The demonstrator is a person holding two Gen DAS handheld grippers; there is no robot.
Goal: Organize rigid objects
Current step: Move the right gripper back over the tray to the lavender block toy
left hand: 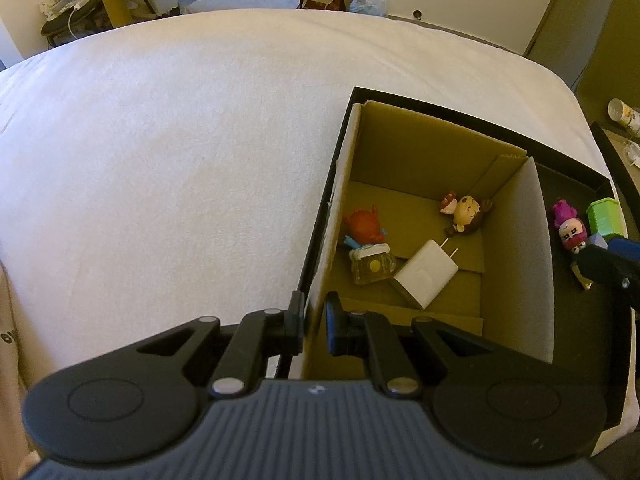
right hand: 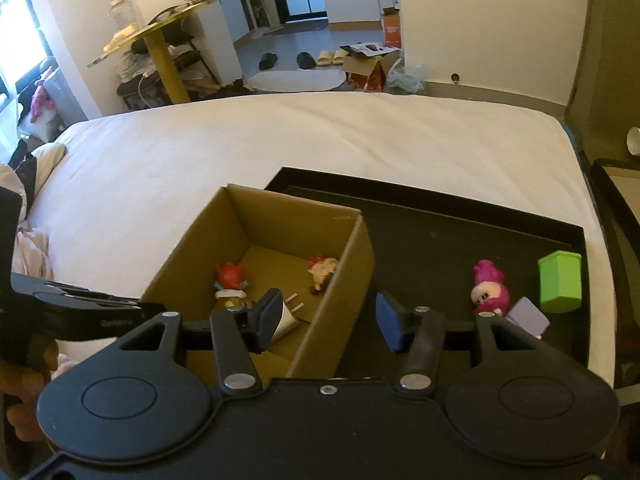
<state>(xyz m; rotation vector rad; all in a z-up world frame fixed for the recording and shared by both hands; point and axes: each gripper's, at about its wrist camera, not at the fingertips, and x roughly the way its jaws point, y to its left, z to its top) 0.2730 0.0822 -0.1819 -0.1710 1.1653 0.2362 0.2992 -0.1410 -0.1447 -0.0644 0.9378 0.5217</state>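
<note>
White bedding covered the bed (right hand: 280, 140) where the work lay. Left claw (left hand: 314, 316) was clamped on the near wall of the open brown cardboard box (left hand: 516, 248), steadying it. Right claw (right hand: 326, 320) hung empty, jaws apart, over that box's right wall. On the black tray (right hand: 440, 224) beside it stood a pink plastic figurine (right hand: 488, 284): light, stiff, probably slippery, best pinched across its round body. Slippers (right hand: 332, 56) lay on the floor beyond.
</note>
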